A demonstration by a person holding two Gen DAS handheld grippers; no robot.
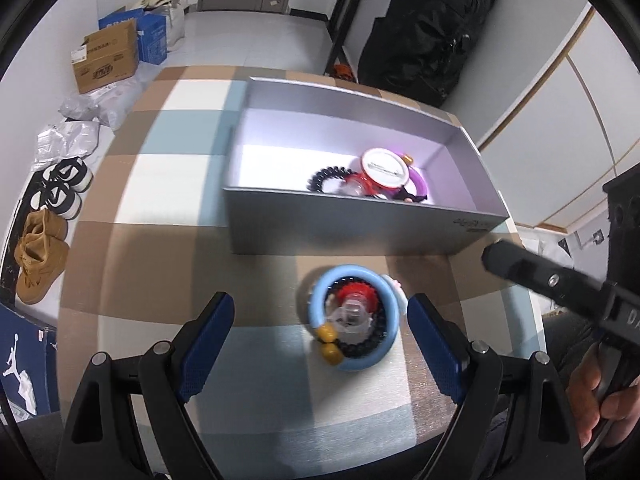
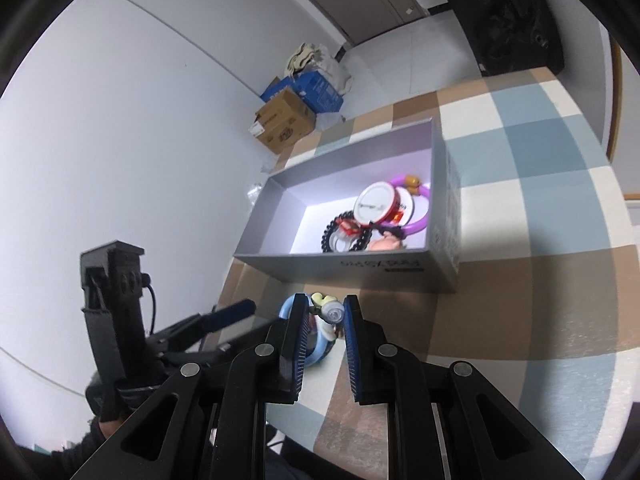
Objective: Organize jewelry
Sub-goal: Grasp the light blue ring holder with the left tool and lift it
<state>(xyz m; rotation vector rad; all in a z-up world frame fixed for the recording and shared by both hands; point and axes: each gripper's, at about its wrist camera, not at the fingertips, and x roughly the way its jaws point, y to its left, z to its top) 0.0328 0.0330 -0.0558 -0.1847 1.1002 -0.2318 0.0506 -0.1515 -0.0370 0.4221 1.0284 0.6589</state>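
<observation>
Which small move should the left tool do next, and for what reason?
Probably lower the left tool and close it on the blue ring. Its jaws stand wide open on either side of that pile of jewelry, which lies on the table outside the grey box; the right tool holds nothing.

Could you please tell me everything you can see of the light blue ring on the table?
The light blue ring is a thick, smooth hoop, seemingly plastic, with amber beads at its rim. It lies flat on the checked tablecloth, in front of the grey box, encircling a dark beaded bracelet and clear-and-red pieces. The open left claw brackets it without touching.
</observation>
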